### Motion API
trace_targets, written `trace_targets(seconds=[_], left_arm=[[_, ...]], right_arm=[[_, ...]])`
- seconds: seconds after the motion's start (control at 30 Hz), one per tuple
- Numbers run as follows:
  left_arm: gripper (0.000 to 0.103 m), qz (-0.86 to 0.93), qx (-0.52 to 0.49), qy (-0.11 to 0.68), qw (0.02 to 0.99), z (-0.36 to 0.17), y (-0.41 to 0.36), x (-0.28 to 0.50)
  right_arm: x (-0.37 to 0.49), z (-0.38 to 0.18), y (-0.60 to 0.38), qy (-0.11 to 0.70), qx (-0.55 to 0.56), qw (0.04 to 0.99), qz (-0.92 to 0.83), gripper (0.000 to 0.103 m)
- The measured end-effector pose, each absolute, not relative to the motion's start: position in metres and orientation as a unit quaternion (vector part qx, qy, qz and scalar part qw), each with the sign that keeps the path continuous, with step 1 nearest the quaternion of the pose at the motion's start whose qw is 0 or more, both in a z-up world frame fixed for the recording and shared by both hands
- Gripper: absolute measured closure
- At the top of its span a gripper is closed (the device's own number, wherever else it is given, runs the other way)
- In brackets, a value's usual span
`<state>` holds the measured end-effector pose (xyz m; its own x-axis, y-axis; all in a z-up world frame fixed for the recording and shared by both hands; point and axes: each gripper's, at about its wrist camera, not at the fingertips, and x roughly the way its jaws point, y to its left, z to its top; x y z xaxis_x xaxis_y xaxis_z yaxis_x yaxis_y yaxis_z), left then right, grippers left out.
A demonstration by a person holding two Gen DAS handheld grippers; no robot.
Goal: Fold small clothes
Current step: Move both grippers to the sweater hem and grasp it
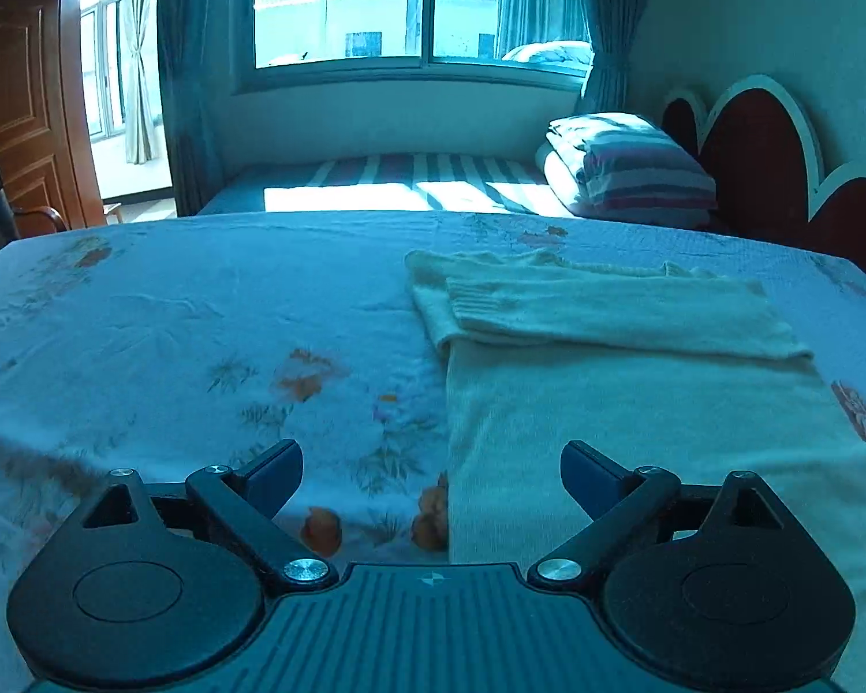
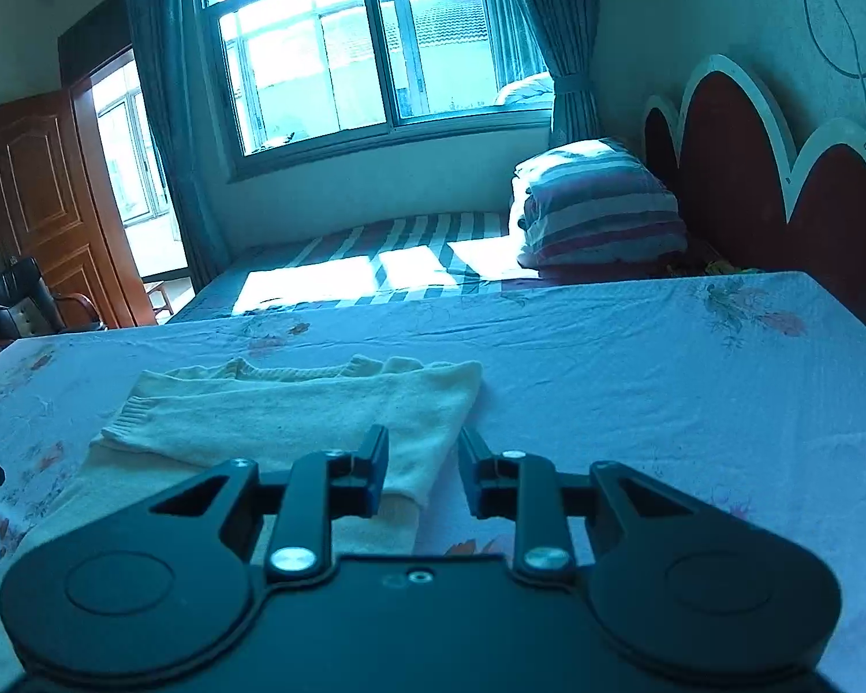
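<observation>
Sweaters: one cream sweater (image 1: 635, 404), lying on the floral surface (image 1: 173, 317)
Sleeves folded across the sweater: one (image 1: 606, 312)
Tongs: two, the left tongs (image 1: 431, 479) and the right tongs (image 2: 423, 473)
Folded striped quilts: one (image 2: 594, 208), beyond the surface on the bed (image 2: 346, 265)
Chairs: one (image 2: 23, 300), left of the surface
Windows: one (image 2: 364, 40), behind the bed

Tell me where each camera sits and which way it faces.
Left wrist: on the left tongs, aimed down across the floral sheet, cream sweater to its right; only its open fingers show.
Right wrist: on the right tongs, over the sweater's right edge; fingers slightly apart, holding nothing.
Shared: sweater, window, striped pillow.
</observation>
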<state>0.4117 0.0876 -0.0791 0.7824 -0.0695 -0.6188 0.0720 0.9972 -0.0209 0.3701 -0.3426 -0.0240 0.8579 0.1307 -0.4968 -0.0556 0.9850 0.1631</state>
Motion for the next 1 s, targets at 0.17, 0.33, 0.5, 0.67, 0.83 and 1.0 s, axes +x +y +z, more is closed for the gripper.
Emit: trace_targets(seconds=[0.17,0.33,0.5,0.67,0.83,1.0], left_arm=[[0.008,-0.022,-0.043,0.368,0.929,-0.096,0.11,0.35],[0.008,-0.047,-0.058,0.372,0.925,-0.108,0.119,0.311],[0.028,-0.087,-0.07,0.382,0.917,-0.115,0.127,0.275],[0.042,-0.147,-0.127,0.403,0.894,-0.124,0.139,0.239],[0.048,-0.192,-0.205,0.43,0.858,-0.14,0.149,0.228],[0.048,-0.209,-0.291,0.44,0.823,-0.158,0.159,0.233]], right_arm=[[0.326,-0.037,-0.342,0.308,0.107,0.944,0.051,0.074],[0.273,-0.046,-0.346,0.326,0.136,0.935,0.017,0.064],[0.213,-0.053,-0.33,0.348,0.157,0.924,-0.005,0.06],[0.164,-0.068,-0.313,0.378,0.195,0.905,0.003,0.061],[0.133,-0.095,-0.318,0.401,0.287,0.87,0.013,0.06],[0.117,-0.111,-0.319,0.411,0.337,0.847,0.016,0.06]])
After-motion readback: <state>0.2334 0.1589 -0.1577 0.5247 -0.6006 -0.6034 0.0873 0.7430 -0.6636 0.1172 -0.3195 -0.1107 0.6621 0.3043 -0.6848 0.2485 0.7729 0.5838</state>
